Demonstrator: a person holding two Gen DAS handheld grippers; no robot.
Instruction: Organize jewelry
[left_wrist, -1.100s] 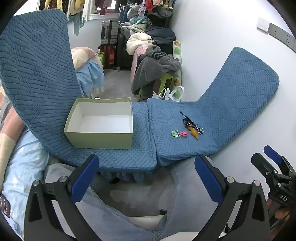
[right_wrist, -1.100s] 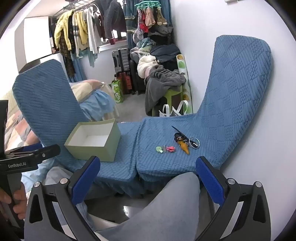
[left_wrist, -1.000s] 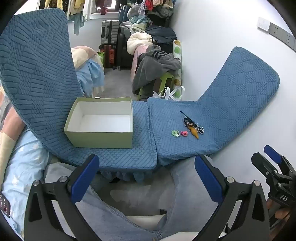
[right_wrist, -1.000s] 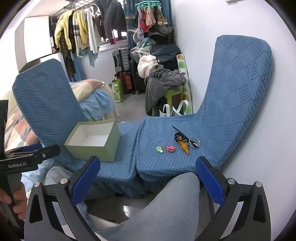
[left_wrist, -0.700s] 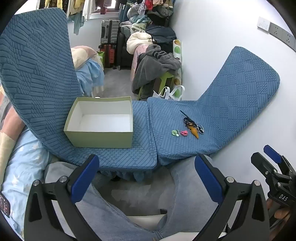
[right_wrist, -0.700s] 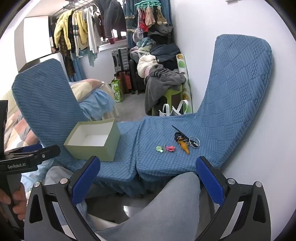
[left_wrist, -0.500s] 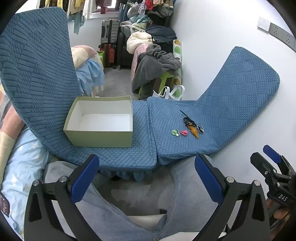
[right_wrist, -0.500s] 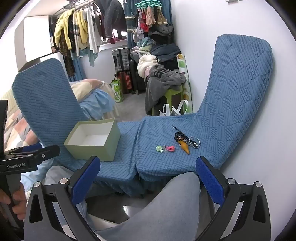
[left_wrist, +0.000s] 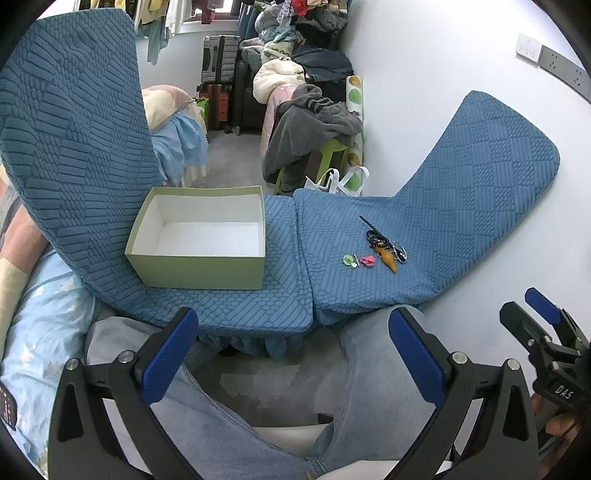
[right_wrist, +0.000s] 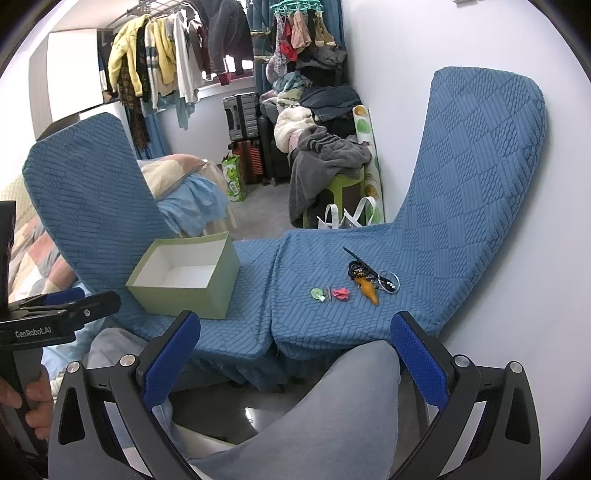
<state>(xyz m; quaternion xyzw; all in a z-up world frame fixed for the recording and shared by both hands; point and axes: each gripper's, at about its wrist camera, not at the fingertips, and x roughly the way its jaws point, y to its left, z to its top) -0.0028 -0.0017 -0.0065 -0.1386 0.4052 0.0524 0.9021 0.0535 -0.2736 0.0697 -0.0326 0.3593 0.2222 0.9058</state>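
A small scatter of jewelry (left_wrist: 376, 247) lies right of centre in the left wrist frame, on the right-hand blue quilted cushion (left_wrist: 436, 236). It reads as a tangle: a thin dark stick-like piece (left_wrist: 367, 223) pointing to the upper left, a knot of dark beads and metal rings (left_wrist: 386, 245), an orange cone-shaped charm (left_wrist: 388, 256), and, just beside it to the left, a pink piece (left_wrist: 367, 261) and a round pale green piece (left_wrist: 349, 260). The fine detail of each is too small to make out.

Left of centre sits an open rectangular box (left_wrist: 199, 266), matte sage green outside and plain white inside, with straight cardboard-like walls. It rests on the left-hand blue cushion (left_wrist: 258, 299), well apart from the jewelry. Both cushions have a raised woven texture of diagonal bars and pebbled patches, with tall rounded backs curving up at either side.

The left gripper (left_wrist: 291, 347) is at the bottom of its frame, its jaws spread wide and holding nothing; the fingers (left_wrist: 168, 356) are black with blue ribbed pads. The right gripper (right_wrist: 295, 350) is likewise spread wide and empty, above a knee in grey trousers (right_wrist: 332, 398).
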